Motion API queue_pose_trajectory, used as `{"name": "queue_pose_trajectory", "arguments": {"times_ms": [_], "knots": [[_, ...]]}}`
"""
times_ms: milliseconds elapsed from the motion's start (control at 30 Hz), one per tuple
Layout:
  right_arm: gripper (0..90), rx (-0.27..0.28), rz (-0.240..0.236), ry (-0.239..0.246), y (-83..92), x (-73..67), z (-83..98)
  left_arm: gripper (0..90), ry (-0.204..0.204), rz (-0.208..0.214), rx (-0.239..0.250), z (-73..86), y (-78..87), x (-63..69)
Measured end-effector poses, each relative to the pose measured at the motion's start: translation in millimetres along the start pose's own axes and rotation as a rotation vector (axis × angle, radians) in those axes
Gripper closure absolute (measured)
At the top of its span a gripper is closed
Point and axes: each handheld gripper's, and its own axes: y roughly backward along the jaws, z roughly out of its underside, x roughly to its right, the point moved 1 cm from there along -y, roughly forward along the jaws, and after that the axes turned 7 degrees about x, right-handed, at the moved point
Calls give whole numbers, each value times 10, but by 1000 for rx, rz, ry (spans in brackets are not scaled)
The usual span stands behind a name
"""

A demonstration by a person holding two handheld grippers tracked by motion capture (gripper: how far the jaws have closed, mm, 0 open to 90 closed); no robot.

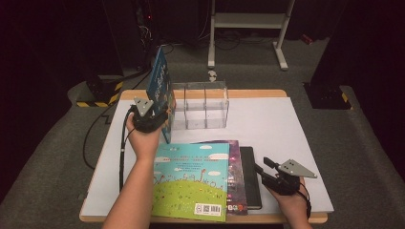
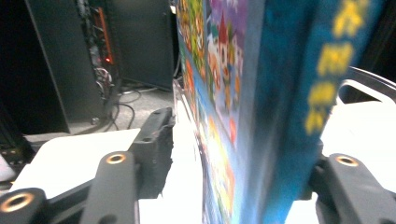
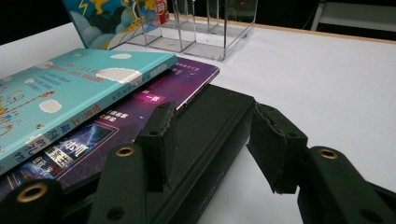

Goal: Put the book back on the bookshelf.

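Note:
A tall blue picture book (image 1: 160,83) (image 2: 280,93) stands upright on the table against the left side of a clear divided organizer (image 1: 200,105). My left gripper (image 1: 155,114) (image 2: 240,144) straddles its lower edge. The left jaw stands clear of the cover and the right jaw sits at the spine, so it is open. At the front lies a stack: a teal book (image 1: 191,181) (image 3: 70,88) on a purple book (image 1: 234,171) (image 3: 154,93) on a black book (image 1: 250,176) (image 3: 210,135). My right gripper (image 1: 261,166) (image 3: 212,116) is open around the black book's right edge.
The white table top (image 1: 286,129) has bare room to the right of the organizer and the stack. Beyond the far edge stand a white metal frame (image 1: 248,21) and dark equipment with cables on the floor. The organizer (image 3: 201,28) has several compartments.

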Motion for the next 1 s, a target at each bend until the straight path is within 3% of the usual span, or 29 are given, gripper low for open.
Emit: {"name": "queue_pose_trajectory", "arguments": {"times_ms": [100, 200, 300, 433, 600, 767, 900, 1000], "knots": [[506, -3, 0, 7, -6, -3, 5, 376, 3, 26, -10, -7, 85, -20], [495, -5, -6, 8, -12, -13, 12, 329, 32, 75, -36, -21, 217, -74], [488, -2, -10, 13, -15, -17, 15, 308, 36, 89, -53, -8, 274, -93], [488, -3, -21, 20, -25, -36, 20, 310, 37, 129, -134, 53, 414, -162], [486, 0, -25, 34, -28, -52, 22, 309, 42, 148, -153, 104, 526, -240], [492, 7, -22, 39, -21, -40, 25, 249, 77, 157, -209, 196, 659, -333], [496, 18, -44, 58, -28, -46, 39, 264, 46, 139, -259, 321, 774, -406], [495, 15, -53, 68, -32, -63, 43, 265, 55, 134, -289, 395, 830, -439]]}}
